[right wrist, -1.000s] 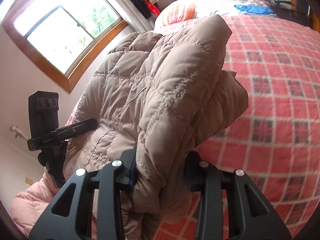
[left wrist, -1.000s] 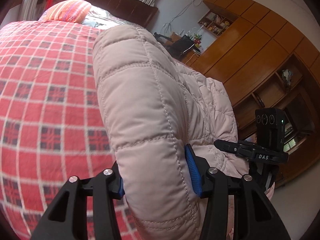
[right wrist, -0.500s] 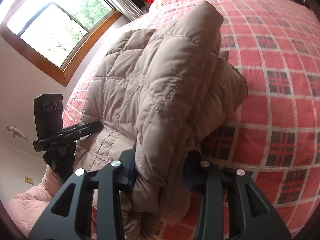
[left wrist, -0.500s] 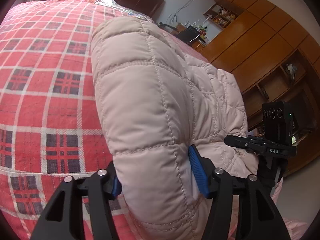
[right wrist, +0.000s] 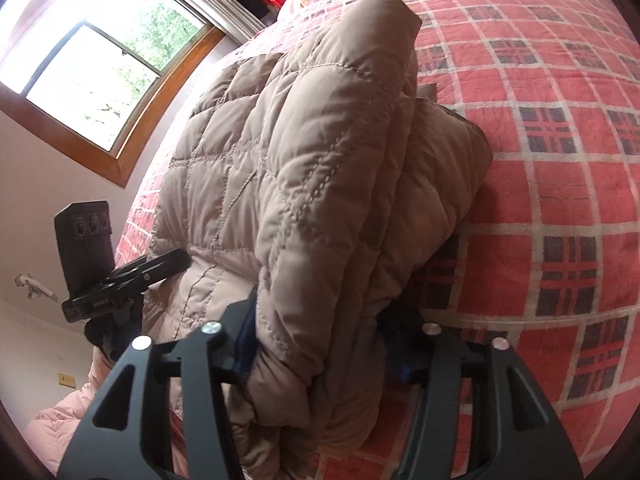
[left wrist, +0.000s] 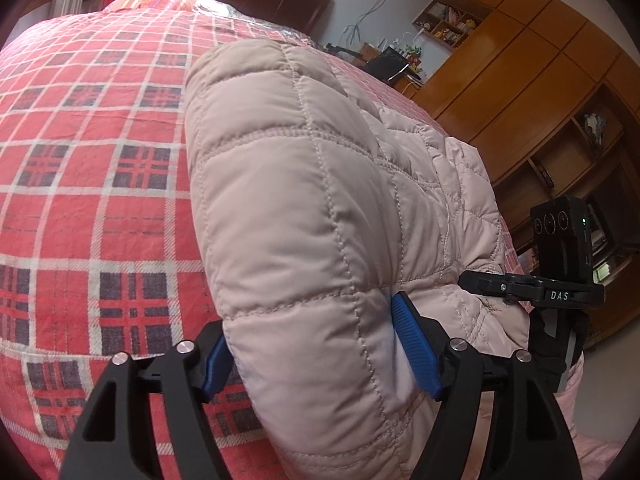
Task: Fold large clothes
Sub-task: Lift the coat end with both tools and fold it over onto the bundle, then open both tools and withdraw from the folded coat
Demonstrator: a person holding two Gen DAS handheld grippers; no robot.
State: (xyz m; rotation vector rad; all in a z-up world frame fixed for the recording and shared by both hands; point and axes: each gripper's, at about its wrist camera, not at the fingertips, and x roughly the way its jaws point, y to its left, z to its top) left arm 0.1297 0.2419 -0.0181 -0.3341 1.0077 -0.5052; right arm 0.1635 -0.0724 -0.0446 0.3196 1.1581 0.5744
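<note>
Coat (left wrist: pixel 304 208) sits betw both sets of jaws: left gripper (left wrist: pixel 320 356) & right gripper (right wrist: pixel 320 356) squeeze it, on bed (left wrist: pixel 92 184).

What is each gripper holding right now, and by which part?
Both hold the jacket: left gripper and right gripper each clamp a thick folded edge at its near end.

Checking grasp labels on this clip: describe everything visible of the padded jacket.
The jacket is a pale beige-pink quilted puffer with stitched panels and a smooth, slightly shiny shell. It is bunched into thick folded layers and lies on the red checked bedspread. The left claw is shut on one folded edge, its blue pads pressing into the padding; the right claw is shut on the other edge, where several layers stack. Its lower part is hidden behind the claws.
</note>
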